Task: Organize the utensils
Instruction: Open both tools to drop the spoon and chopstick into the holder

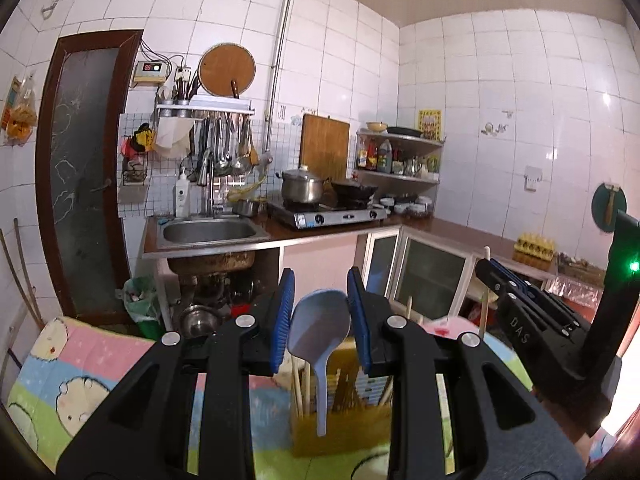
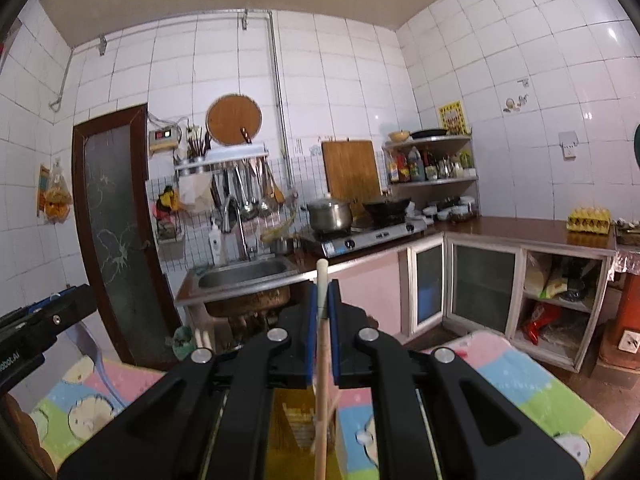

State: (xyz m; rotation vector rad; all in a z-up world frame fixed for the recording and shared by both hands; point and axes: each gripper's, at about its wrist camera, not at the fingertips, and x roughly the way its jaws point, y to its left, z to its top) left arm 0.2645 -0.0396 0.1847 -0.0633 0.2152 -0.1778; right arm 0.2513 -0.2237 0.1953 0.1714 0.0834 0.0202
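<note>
A yellow utensil holder (image 1: 340,412) stands on a cartoon-print cloth, with a light blue spoon (image 1: 320,328) and several chopsticks upright in it. My left gripper (image 1: 321,320) is open, its blue pads either side of the spoon's bowl without gripping it. My right gripper (image 2: 322,308) is shut on a wooden chopstick (image 2: 322,344), which stands upright with its lower end over the holder (image 2: 296,424). The right gripper also shows in the left wrist view (image 1: 516,296), to the right of the holder.
The cloth-covered table (image 1: 80,380) is in front. Beyond are a kitchen counter with a sink (image 1: 208,232), a gas stove (image 1: 328,216) with a pot and wok, a corner shelf (image 1: 400,152) and cabinets (image 2: 480,280).
</note>
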